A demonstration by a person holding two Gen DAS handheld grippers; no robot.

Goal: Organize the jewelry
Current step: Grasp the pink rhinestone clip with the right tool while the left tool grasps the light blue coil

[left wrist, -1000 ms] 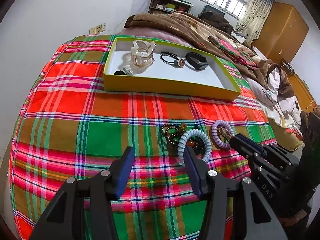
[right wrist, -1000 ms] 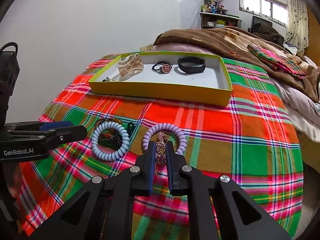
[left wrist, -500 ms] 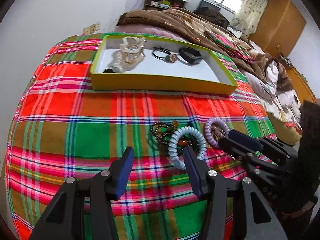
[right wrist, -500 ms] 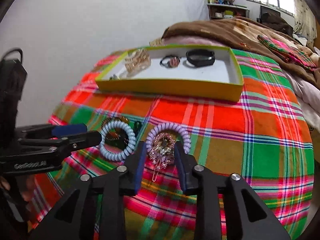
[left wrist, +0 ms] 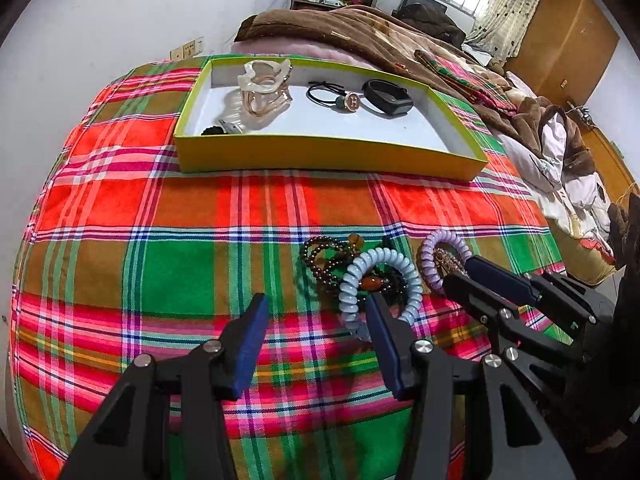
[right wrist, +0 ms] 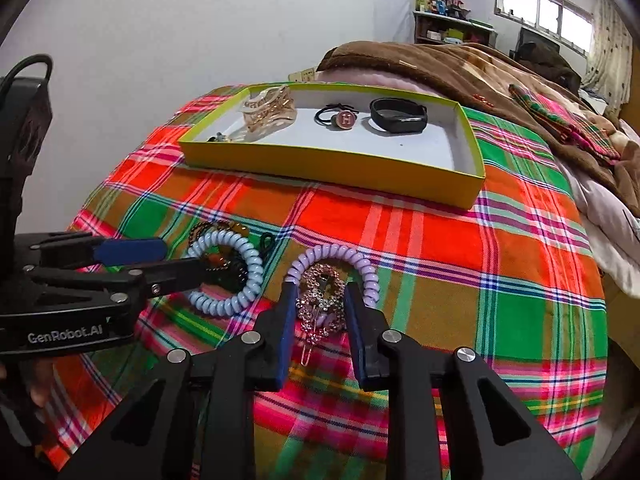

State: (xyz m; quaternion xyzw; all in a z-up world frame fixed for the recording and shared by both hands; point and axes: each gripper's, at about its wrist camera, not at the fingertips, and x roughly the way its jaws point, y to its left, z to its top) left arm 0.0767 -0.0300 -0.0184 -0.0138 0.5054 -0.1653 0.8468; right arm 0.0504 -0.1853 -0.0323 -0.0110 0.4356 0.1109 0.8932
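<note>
While the left gripper (left wrist: pixel 316 320) narrows beside the blue coil (left wrist: pixel 380 284), empty, the right gripper (right wrist: pixel 318 300) closes astride the rhinestone clip (right wrist: pixel 320 304), lengthwise between its pads, not yet pinched.

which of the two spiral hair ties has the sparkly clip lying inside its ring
The lilac spiral tie, in front of the right gripper; the pale blue one rings dark beads instead.

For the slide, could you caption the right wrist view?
Right gripper closing around a rhinestone hair clip on plaid.
</note>
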